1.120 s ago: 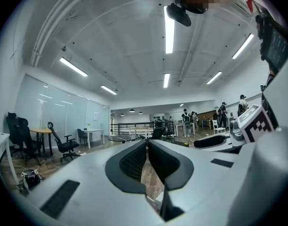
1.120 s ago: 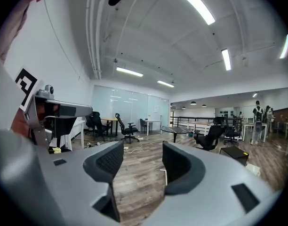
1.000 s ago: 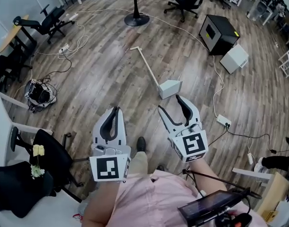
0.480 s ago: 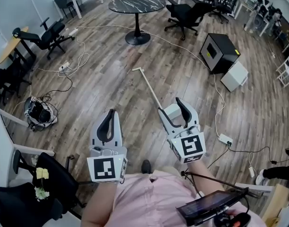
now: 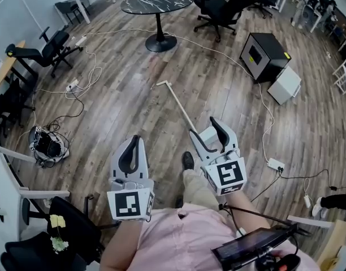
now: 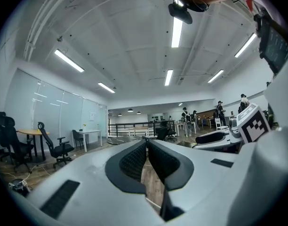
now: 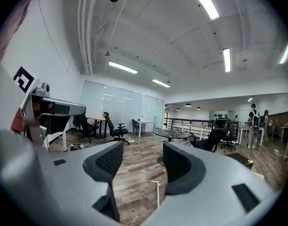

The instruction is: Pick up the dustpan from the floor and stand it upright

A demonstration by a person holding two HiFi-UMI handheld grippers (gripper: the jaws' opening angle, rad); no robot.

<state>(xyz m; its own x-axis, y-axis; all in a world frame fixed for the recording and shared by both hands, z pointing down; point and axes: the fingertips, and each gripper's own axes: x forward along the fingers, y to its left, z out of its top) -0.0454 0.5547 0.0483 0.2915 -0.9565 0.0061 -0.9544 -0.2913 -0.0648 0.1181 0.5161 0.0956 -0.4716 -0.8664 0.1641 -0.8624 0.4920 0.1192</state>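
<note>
The white dustpan [image 5: 179, 107] lies flat on the wood floor, its long handle pointing away toward the round table. In the head view its pan [image 5: 207, 135] shows between the jaws of my right gripper [image 5: 202, 127], which hovers above it, open and holding nothing. In the right gripper view the handle [image 7: 158, 194] of the dustpan runs along the floor between the jaws of the right gripper [image 7: 143, 149]. My left gripper [image 5: 134, 141] is held to the left over bare floor, shut and empty. In the left gripper view, the left gripper [image 6: 146, 142] has its pads nearly touching.
A round dark table [image 5: 156, 1] and office chairs [image 5: 221, 4] stand ahead. A black box [image 5: 263, 48] and a white box [image 5: 286, 84] sit at right. Cables and a power strip [image 5: 275, 164] cross the floor. The person's shoe [image 5: 187, 161] is just below the dustpan.
The person has stepped forward, with a leg and shoe now between the grippers. The dustpan has come closer, its pan now under the right gripper's jaws. Neither gripper's jaws changed.
</note>
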